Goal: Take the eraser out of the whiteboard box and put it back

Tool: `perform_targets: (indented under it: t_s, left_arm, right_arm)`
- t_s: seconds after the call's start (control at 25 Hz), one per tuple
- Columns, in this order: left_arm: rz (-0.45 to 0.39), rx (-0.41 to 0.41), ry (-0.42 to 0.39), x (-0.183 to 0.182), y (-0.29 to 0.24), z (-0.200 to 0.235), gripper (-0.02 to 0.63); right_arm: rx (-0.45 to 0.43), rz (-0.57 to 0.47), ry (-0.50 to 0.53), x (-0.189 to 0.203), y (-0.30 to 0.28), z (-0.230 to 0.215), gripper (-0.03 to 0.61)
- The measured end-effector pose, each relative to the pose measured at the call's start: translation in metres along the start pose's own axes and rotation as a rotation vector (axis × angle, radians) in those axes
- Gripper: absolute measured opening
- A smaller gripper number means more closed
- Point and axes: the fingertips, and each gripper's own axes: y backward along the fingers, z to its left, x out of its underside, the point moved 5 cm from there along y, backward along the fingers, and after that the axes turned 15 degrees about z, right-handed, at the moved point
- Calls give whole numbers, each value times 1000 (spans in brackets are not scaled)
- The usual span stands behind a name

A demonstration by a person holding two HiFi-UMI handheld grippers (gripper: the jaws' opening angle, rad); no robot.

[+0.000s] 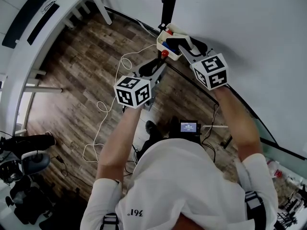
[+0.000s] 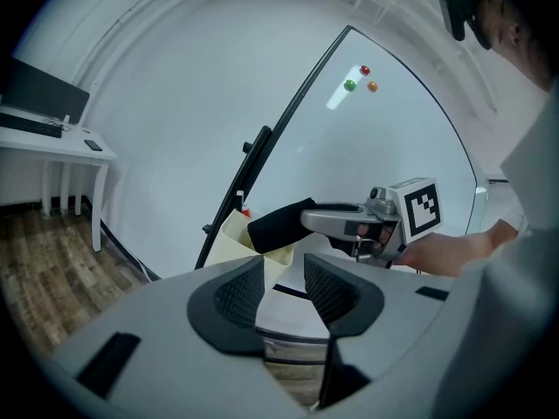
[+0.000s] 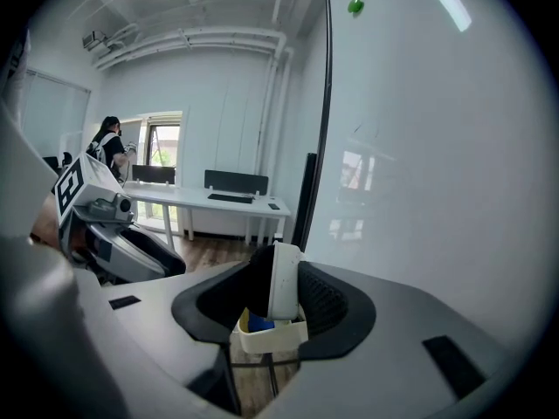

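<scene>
Right tongs clamp eraser by flat sides, box just below. Likely light, stiff back, soft felt. Left tongs open, empty.

Soft, even daylight fills the room, strongest from the window at the far left. The whiteboard carries a pale glare streak and faint reflections. Both gripper views bow straight lines and go black at the corners. The left gripper and right gripper look soft up close; the eraser stays crisper.
</scene>
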Motion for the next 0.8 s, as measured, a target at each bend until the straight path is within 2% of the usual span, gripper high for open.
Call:
perform_targets:
  t_s: [0.2,0.8]
  left_arm:
    - [34,-6,21,8,-6,8,149]
    - [40,4,27,2,-15,11,149]
  right_arm:
    - [-15,27,7,1,-17,5,186]
    - [-32,103,78,6,-57,13,186]
